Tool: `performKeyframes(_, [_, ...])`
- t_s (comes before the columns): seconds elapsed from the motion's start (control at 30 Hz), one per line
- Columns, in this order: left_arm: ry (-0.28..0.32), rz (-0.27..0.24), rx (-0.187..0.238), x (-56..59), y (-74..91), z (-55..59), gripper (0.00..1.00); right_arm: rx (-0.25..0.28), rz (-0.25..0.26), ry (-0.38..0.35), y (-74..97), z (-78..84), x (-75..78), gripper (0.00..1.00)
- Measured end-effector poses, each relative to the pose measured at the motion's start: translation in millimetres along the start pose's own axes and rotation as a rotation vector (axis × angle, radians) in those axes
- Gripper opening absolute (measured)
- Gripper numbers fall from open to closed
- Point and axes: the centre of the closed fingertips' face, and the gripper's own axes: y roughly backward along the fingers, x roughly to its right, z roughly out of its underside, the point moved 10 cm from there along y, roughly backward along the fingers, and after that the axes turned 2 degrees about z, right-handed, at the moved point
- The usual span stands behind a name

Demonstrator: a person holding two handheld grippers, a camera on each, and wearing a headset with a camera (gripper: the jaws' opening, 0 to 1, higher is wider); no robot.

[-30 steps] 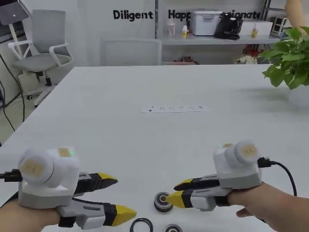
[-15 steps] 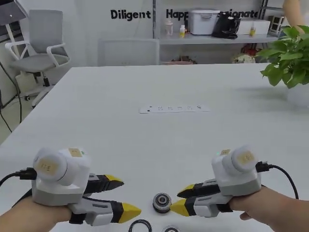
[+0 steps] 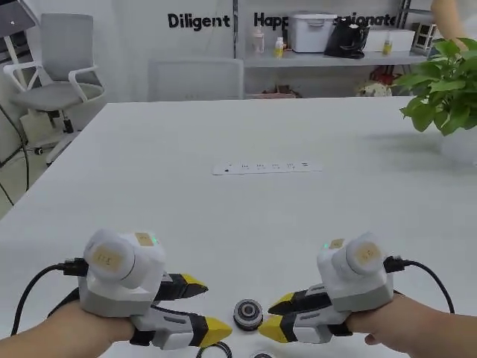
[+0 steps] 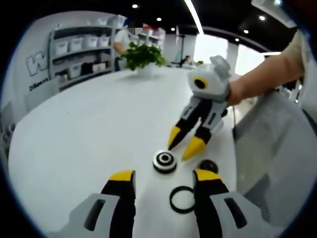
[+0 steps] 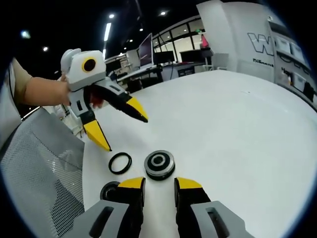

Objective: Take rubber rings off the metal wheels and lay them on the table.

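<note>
A metal wheel [image 3: 247, 314] with a black rubber ring around it lies flat near the table's front edge, also seen as the wheel [image 4: 164, 161] and wheel [image 5: 159, 164]. A loose black rubber ring [image 4: 183, 199] lies beside it, ring [image 5: 120, 162], ring [image 3: 216, 350]. A second, dark wheel [image 4: 208, 165] sits close by, wheel [image 5: 109, 191]. My left gripper [image 3: 207, 306] is open just left of the wheel, gripper [image 4: 164, 177], gripper [image 5: 123, 130]. My right gripper [image 3: 273, 315] is open just right of it, gripper [image 5: 159, 184], gripper [image 4: 182, 147]. Neither holds anything.
A white power strip [image 3: 261, 168] lies mid-table. A potted plant [image 3: 443, 82] stands at the far right. Chairs [image 3: 56, 67] and a shelf [image 3: 328, 56] are beyond the table. The table's front edge runs right behind the wheels, with a mesh chair [image 5: 44, 168] there.
My left gripper has moved right, closer to the wheel. My right gripper has dropped slightly and stays beside the wheel. The head camera has tilted a little.
</note>
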Motion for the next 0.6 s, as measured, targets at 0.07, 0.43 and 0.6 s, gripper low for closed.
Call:
performKeyframes(0.07, [0.001, 0.004, -0.002, -0.2, -3.2, -0.3, 0.46, -0.001, -0.001, 0.006, -1.8, 0.2, -0.3, 0.2])
performKeyframes(0.43, [-0.004, 0.027, -0.022, 4.2, -19.7, 0.9, 0.41, 0.001, 0.009, 0.014, -5.3, 1.8, 1.4, 0.17])
performKeyframes(0.6, [-0.007, 0.037, -0.03, 6.6, -25.6, 0.3, 0.39, 0.006, 0.012, 0.017, -5.7, 2.2, 1.6, 0.16])
